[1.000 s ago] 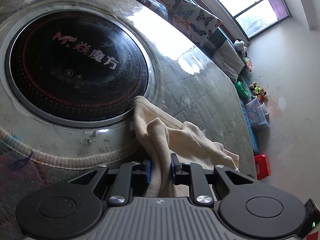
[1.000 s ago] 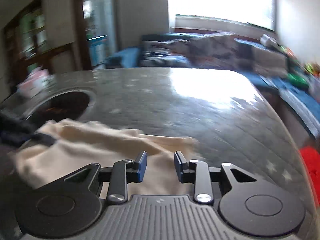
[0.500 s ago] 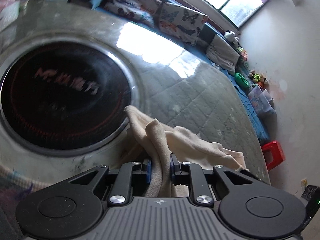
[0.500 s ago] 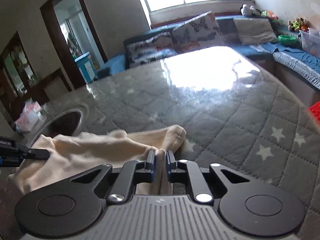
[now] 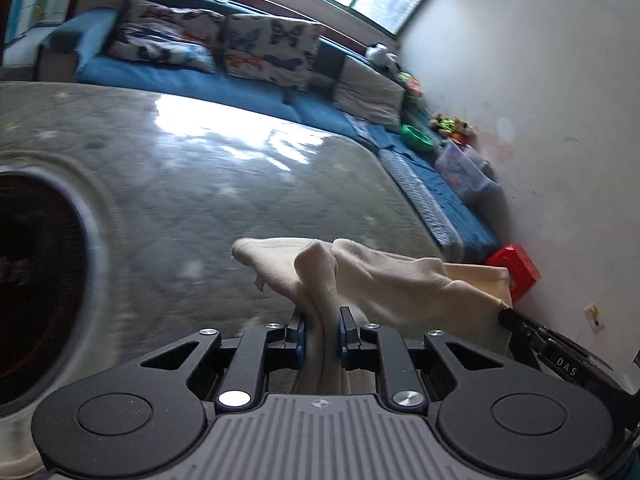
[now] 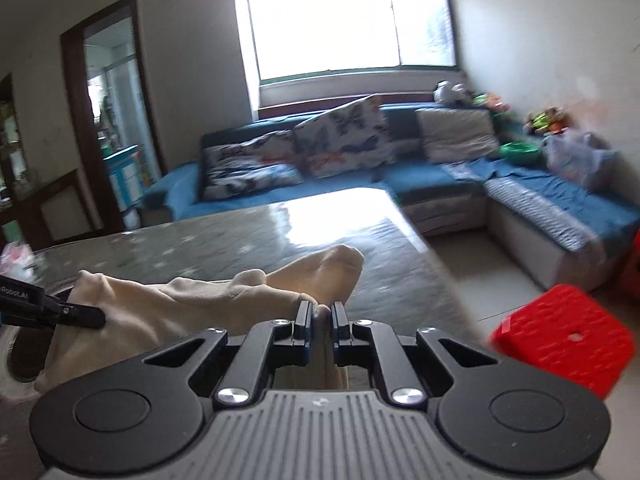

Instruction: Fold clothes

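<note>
A cream cloth garment [image 5: 384, 280] hangs stretched between my two grippers above the grey quilted table [image 5: 240, 184]. My left gripper [image 5: 320, 330] is shut on one bunched edge of it. My right gripper [image 6: 320, 318] is shut on the other edge of the garment [image 6: 192, 304]. In the left wrist view the right gripper's fingers [image 5: 516, 320] pinch the cloth at the far right. In the right wrist view the left gripper's fingers [image 6: 76, 314] pinch it at the far left.
A round black induction plate [image 5: 36, 280] is set in the table at the left. A blue sofa [image 6: 400, 176] with butterfly pillows stands behind the table. A red plastic stool [image 6: 560, 340] stands on the floor at the right.
My right gripper closed on the garment's edge. Both grippers have lifted and tilted up, raising the cloth off the table and stretching it between them.
</note>
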A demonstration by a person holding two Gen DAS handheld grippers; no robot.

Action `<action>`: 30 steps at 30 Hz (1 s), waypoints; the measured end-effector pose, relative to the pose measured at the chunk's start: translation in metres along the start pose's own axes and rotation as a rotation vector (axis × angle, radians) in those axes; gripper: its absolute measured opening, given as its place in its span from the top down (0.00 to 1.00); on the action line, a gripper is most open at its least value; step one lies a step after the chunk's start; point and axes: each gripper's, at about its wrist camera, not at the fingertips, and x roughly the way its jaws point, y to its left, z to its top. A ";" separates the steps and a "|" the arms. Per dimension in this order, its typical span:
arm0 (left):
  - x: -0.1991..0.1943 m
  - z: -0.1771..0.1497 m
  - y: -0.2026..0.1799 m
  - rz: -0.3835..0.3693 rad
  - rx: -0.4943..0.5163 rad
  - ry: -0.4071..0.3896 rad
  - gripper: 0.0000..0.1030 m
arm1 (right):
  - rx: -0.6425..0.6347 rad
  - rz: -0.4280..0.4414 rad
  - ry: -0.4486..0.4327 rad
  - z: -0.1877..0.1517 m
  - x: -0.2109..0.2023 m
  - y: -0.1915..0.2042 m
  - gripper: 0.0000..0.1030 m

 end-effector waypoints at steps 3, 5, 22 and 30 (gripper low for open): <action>0.022 -0.001 -0.012 -0.019 0.018 0.031 0.83 | 0.004 -0.063 0.003 0.003 0.001 -0.018 0.92; 0.036 -0.004 -0.020 -0.009 0.035 0.054 0.83 | 0.015 -0.104 0.023 0.001 0.007 -0.029 0.92; 0.049 0.001 -0.004 0.143 0.067 0.041 0.73 | -0.004 -0.020 0.148 -0.012 0.074 -0.010 0.89; 0.065 0.004 -0.026 0.054 0.133 0.055 0.76 | 0.014 -0.028 0.181 -0.018 0.105 -0.004 0.85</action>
